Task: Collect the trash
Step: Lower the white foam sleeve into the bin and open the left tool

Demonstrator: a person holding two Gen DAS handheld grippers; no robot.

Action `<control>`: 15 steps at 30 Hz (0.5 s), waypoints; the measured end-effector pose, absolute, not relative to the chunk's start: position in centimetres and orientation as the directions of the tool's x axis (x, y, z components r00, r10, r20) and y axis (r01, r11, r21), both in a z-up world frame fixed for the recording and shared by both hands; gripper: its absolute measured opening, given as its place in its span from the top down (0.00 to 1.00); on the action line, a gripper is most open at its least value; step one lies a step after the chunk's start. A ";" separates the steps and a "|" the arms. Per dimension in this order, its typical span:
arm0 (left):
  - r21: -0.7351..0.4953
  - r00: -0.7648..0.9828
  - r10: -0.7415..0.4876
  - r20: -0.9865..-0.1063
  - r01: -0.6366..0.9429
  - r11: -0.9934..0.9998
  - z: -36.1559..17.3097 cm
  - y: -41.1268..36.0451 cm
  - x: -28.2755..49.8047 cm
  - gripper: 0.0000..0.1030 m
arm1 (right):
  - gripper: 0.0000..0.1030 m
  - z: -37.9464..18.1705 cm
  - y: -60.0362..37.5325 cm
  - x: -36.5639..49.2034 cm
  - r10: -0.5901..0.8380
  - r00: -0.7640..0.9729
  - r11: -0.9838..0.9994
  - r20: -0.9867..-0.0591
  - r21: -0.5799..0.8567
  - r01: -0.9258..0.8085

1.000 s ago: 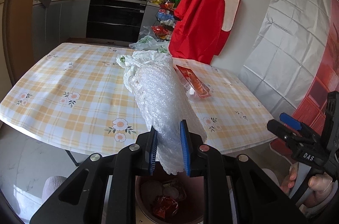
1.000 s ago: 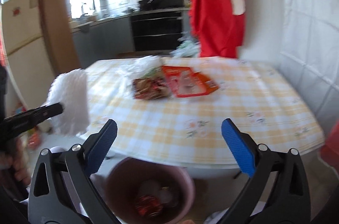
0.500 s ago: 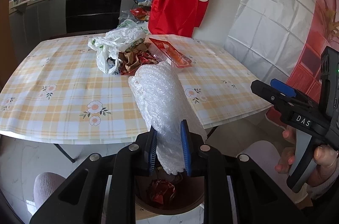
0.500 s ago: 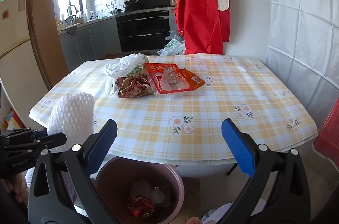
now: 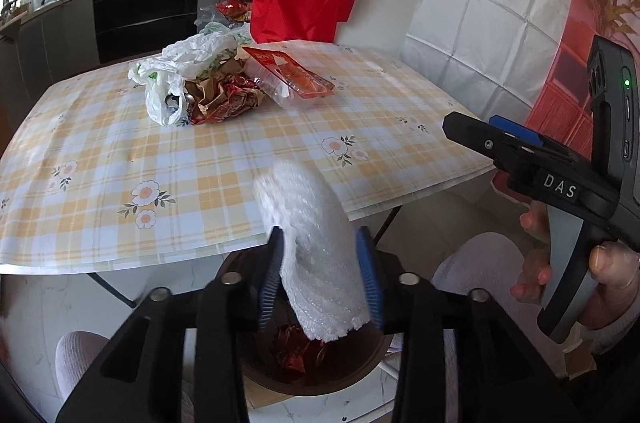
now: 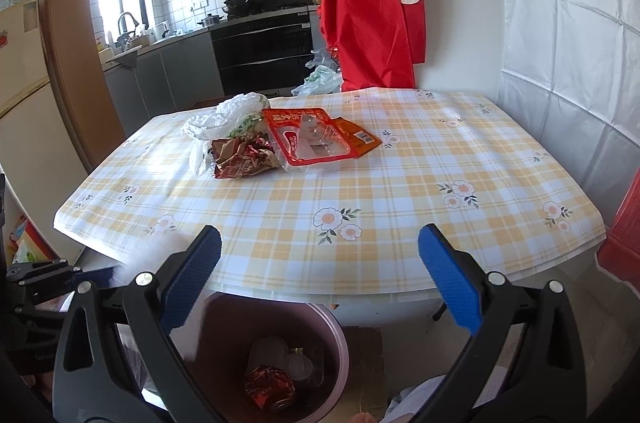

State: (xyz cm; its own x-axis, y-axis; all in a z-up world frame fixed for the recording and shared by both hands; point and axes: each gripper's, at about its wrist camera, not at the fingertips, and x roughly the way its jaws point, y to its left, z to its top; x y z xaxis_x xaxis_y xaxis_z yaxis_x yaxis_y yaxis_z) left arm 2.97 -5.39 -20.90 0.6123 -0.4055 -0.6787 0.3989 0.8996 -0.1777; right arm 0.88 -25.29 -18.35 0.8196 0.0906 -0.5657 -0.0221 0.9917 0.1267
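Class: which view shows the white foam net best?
The left wrist view. The foam net fills the gap between the opening left gripper jaws, above the bin. The right wrist view catches only a blurred white edge behind its own finger.

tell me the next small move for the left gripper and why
Probably just finish opening and let go. The left gripper has the white foam wrap between its opening jaws, right above the trash bin, so the wrap should fall in.
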 end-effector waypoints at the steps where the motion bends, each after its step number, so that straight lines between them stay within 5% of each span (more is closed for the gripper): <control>1: -0.175 0.619 -0.399 -0.677 0.391 0.904 -20.9 -5.3 3.0 0.39 | 0.06 -18.3 -25.4 0.9 0.092 0.819 0.991 -0.566 0.130 -0.021; 5: -0.171 0.657 -0.355 -0.666 0.328 0.929 -20.8 -4.1 3.2 0.07 | 0.06 -18.3 -25.5 0.9 0.098 0.821 0.990 -0.563 0.142 -0.020; 15: -0.187 0.620 -0.242 -0.747 0.152 0.970 -23.0 -1.3 5.0 0.06 | 0.06 -18.7 -25.1 1.1 0.110 0.816 0.989 -0.568 0.143 -0.034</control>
State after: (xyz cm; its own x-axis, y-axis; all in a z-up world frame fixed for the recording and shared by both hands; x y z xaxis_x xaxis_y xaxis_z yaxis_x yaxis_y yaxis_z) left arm 5.00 -1.34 -23.03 0.6196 -0.2415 -0.7468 0.1524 0.9704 -0.1874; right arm 1.07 -25.09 -18.70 0.8159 0.1101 -0.5676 -0.0340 0.9891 0.1431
